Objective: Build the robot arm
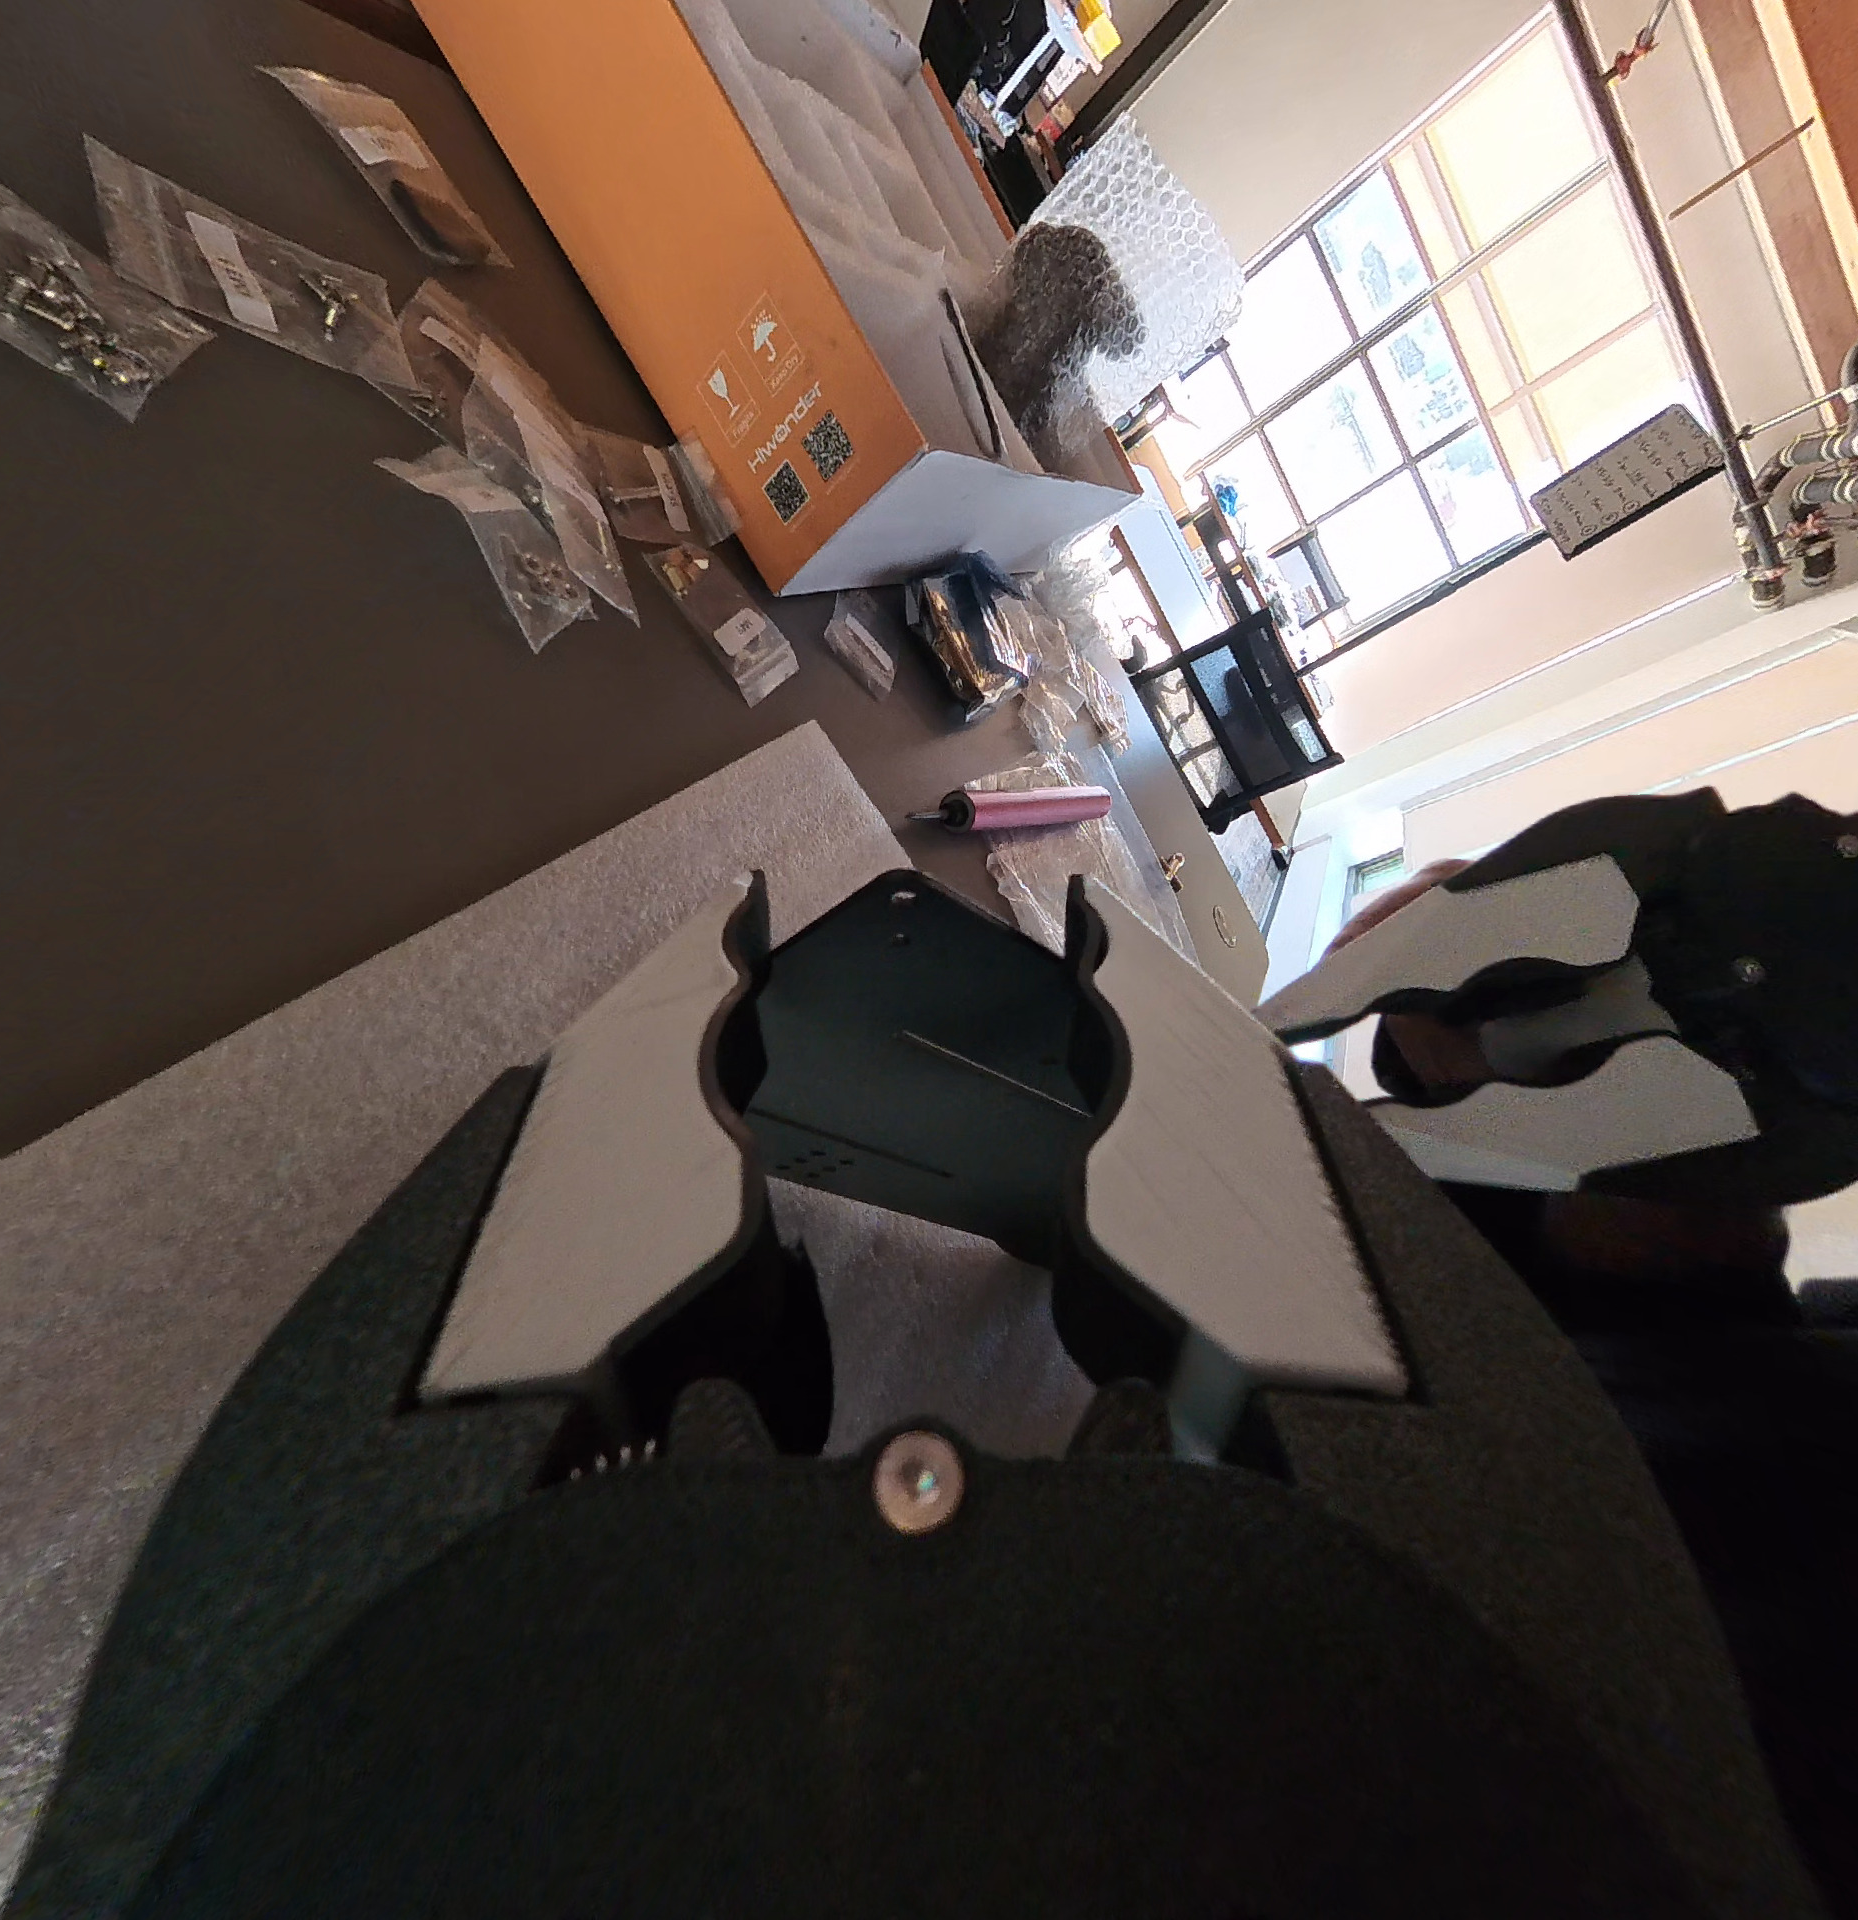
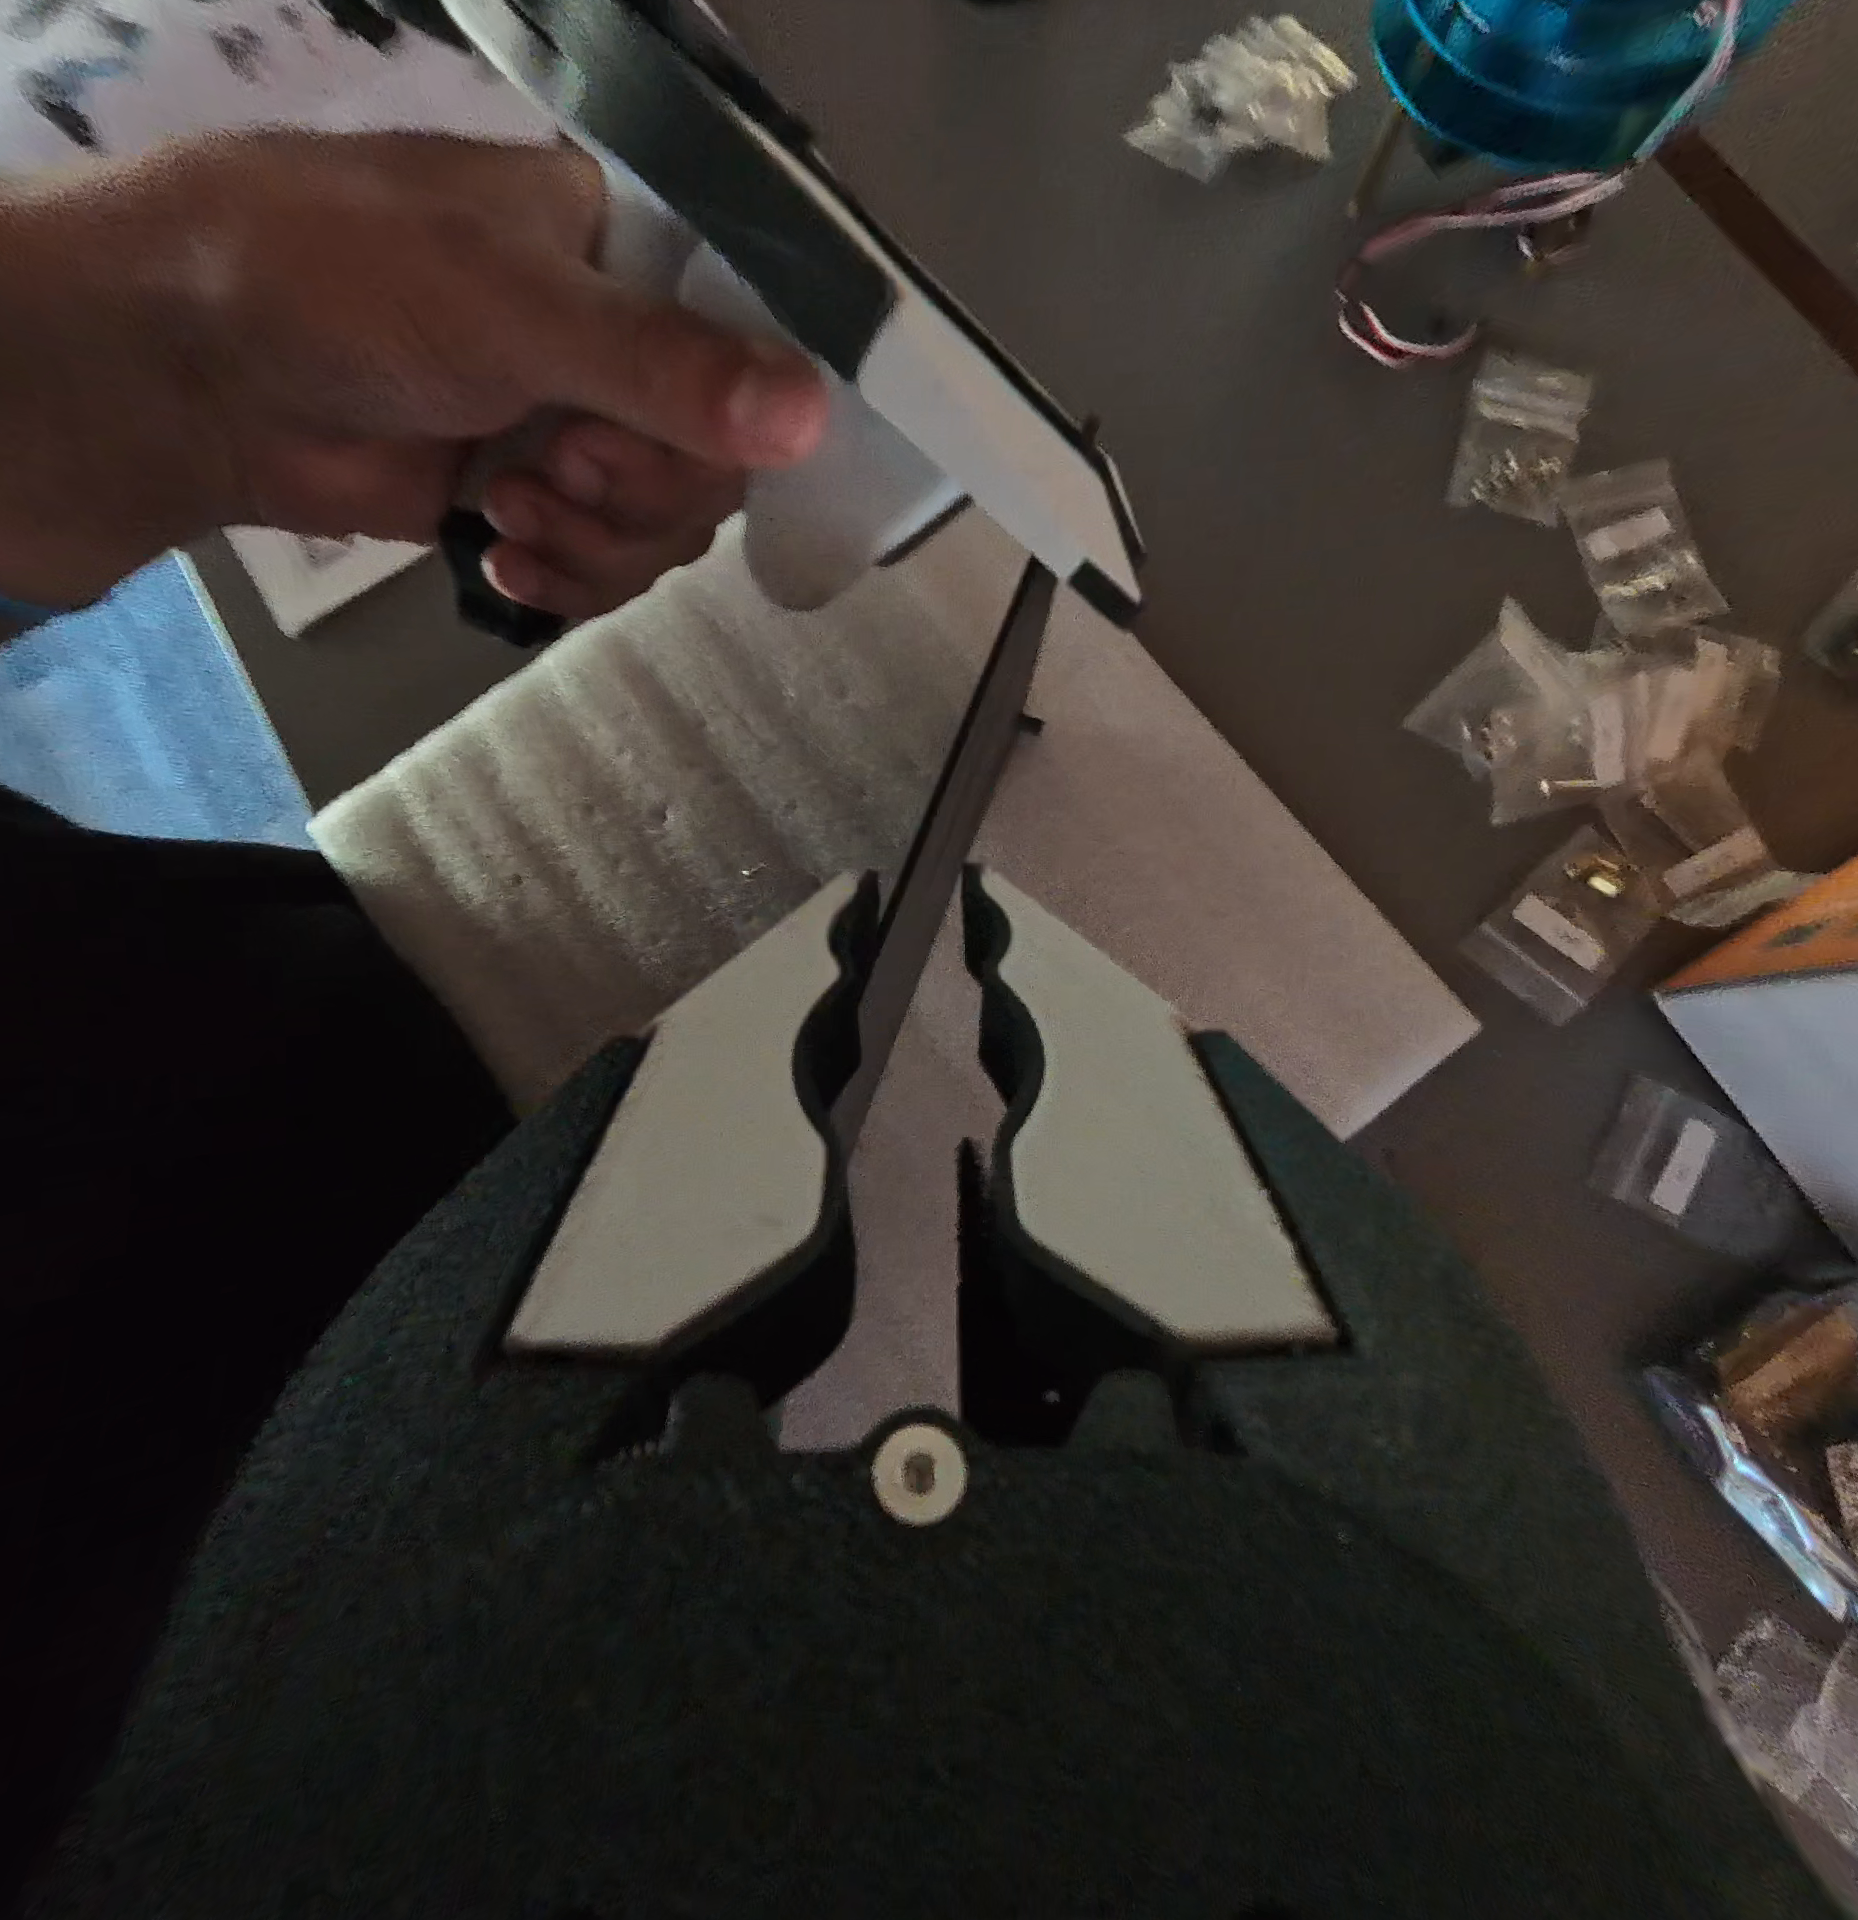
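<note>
My left gripper clamps a flat black plate above the white foam sheet, its long axis pointing away from me. My right gripper, jaws narrowly parted, straddles the plate's far edge; contact unclear. The orange box and small bags carry printed labels.

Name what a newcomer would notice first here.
The black plate stands out first, clamped across the left gripper over a white foam sheet. In the right wrist view the same plate runs edge-on between the parted fingers of the right gripper. Behind, an orange box and many small clear hardware bags lie on the dark table.
</note>
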Action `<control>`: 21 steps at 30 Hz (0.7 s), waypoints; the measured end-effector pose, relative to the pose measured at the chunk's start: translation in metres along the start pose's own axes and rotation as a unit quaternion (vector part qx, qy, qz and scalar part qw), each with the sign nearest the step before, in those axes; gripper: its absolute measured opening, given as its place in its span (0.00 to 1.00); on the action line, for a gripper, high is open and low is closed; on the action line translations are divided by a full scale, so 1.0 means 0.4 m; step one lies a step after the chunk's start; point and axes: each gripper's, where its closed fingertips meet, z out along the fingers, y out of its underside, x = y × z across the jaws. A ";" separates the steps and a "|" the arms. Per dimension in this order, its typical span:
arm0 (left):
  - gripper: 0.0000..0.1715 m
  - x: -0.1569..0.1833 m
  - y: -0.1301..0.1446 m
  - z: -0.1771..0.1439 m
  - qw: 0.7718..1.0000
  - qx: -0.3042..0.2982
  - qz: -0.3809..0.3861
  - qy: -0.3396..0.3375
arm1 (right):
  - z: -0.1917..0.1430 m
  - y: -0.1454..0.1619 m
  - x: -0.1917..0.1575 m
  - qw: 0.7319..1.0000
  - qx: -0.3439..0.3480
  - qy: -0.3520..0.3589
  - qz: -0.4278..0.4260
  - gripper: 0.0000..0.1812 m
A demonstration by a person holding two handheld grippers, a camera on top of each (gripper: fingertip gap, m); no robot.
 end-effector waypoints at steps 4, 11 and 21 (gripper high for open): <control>0.33 0.003 0.003 -0.004 1.000 -0.004 0.003 0.011 | -0.001 0.000 -0.001 0.999 0.006 0.001 0.052 0.12; 0.32 0.003 0.002 -0.007 1.000 -0.003 0.013 0.009 | -0.003 -0.004 0.001 0.997 -0.010 0.013 0.078 0.13; 0.32 0.003 -0.007 0.016 1.000 -0.004 0.016 -0.008 | 0.028 -0.014 0.017 0.985 -0.126 -0.049 0.109 0.21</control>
